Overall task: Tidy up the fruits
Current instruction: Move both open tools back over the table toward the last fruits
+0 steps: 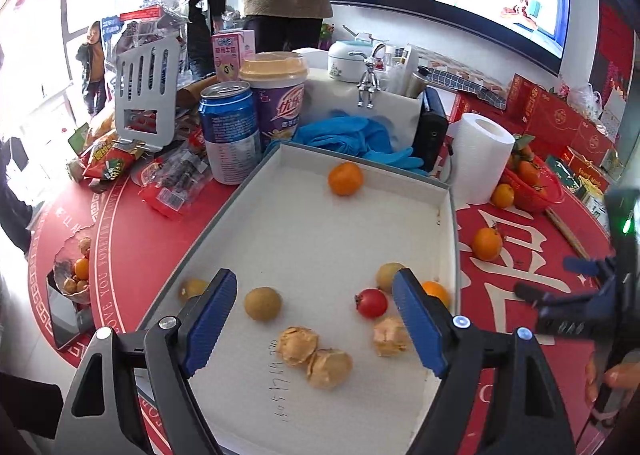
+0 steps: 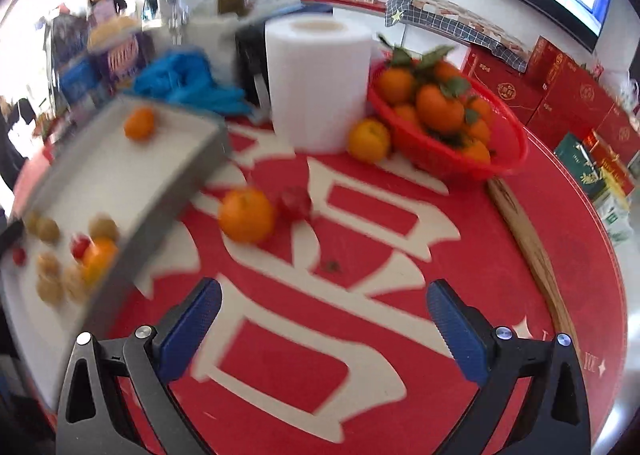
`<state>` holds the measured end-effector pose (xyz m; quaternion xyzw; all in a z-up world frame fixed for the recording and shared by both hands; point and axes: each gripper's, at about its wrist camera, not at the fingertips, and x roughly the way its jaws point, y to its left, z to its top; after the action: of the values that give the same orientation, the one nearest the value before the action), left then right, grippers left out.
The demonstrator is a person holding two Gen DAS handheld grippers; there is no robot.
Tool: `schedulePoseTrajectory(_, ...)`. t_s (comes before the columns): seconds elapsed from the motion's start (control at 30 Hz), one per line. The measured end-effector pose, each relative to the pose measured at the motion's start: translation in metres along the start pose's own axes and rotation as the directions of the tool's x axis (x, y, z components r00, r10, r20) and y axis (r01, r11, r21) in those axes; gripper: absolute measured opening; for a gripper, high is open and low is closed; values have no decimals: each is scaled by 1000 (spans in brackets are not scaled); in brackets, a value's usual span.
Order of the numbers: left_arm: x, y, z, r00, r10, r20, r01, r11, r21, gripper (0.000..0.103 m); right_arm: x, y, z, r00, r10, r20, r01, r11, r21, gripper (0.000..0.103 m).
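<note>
Right hand-held gripper (image 2: 324, 329), black frame with blue ribbed pads: jaws spread wide, nothing between them, poised over bare red table mat with cream lettering (image 2: 360, 375). Seen along its fingers, the loose round orange mandarin (image 2: 247, 216) lies at about eleven o'clock, resting on the mat just outside the long wall of the shallow grey-and-white cardboard tray (image 2: 160, 215); a small dark-red round fruit (image 2: 295, 202) sits just beside it toward one o'clock. The mandarin is near-spherical, so no long axis governs the approach. A second loose mandarin (image 2: 368, 140) rests farther off at twelve o'clock, touching the red plastic mesh basket (image 2: 508, 159) of leafy mandarins and next to the white paper roll (image 2: 318, 83). Left hand-held gripper (image 1: 316, 321), same make: jaws parted and empty, hovering over the tray's near end. Between and beyond its pads lie a brownish-green round fruit (image 1: 263, 303), a small red tomato-like fruit (image 1: 371, 302), three tan, peel-like pieces (image 1: 298, 345) and, at the far end at twelve o'clock, one mandarin (image 1: 345, 178). Judgement: the right gripper is the nearer to the loose mandarin on the mat; the tray wall stands between that fruit and the left gripper.
</note>
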<state>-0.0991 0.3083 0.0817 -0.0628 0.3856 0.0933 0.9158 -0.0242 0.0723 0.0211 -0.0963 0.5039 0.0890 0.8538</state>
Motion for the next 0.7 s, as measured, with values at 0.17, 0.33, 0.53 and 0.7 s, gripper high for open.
schedulePoseTrajectory(0.17,-8,-10,1,1000,-16,11,15,1000,9,83,10,0,-17,1000,0,3,0,1000,-3,103)
schedulePoseTrajectory(0.33,-11,-22,1,1000,-20,17,19,999,40,83,13,-18,-23,998,53,45,-57,996,73,103)
schedulePoseTrajectory(0.53,-7,-40,-2,999,-40,-5,41,996,82,83,18,-8,-8,997,60,52,-63,996,62,103)
schedulePoseTrajectory(0.7,-12,-44,-6,1000,-21,6,21,992,122,83,23,-9,-2,995,71,66,-75,995,61,103)
